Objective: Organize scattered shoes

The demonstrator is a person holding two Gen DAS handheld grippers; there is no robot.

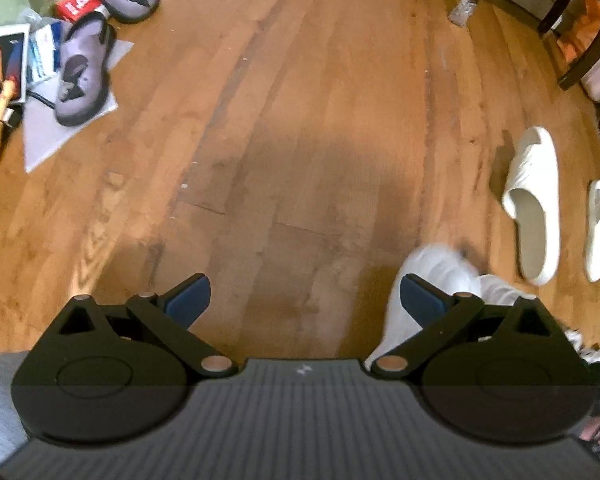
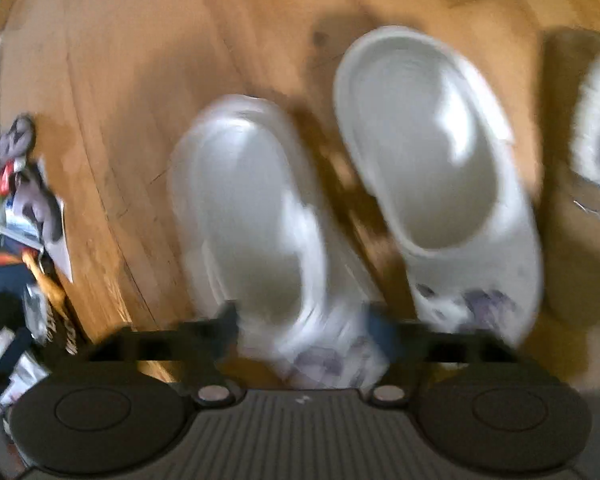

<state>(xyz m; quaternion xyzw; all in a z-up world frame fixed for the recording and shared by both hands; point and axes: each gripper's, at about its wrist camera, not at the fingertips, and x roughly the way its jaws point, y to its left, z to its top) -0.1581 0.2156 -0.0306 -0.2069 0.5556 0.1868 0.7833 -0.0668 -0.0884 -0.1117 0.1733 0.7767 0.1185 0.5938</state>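
a worn wooden floor (image 1: 300, 128) runs the length of the room, its boards scuffed and stained, with dark chair legs (image 1: 580, 28) at the far right and a heap of papers and boxes (image 1: 16, 60) at the far left. two lilac sandals (image 1: 86, 72) lie by that heap, one resting on a grey sheet. a pair of cream slides (image 1: 534, 204) sits side by side on the right, well apart from the sandals. the left claw (image 1: 304, 300) hangs over bare boards with its blue pads spread wide and nothing between them; a blurred white shoe (image 1: 432, 272) shows just behind its right finger. the right wrist view is smeared. there the right claw (image 2: 302, 328) stands open above two white clogs (image 2: 432, 160) lying side by side on the floor, the toe of the left clog (image 2: 256, 216) sitting between the spread fingers; the pads do not seem to press on it. a fuzzy tan slipper (image 2: 580, 180) lies just right of the clogs.
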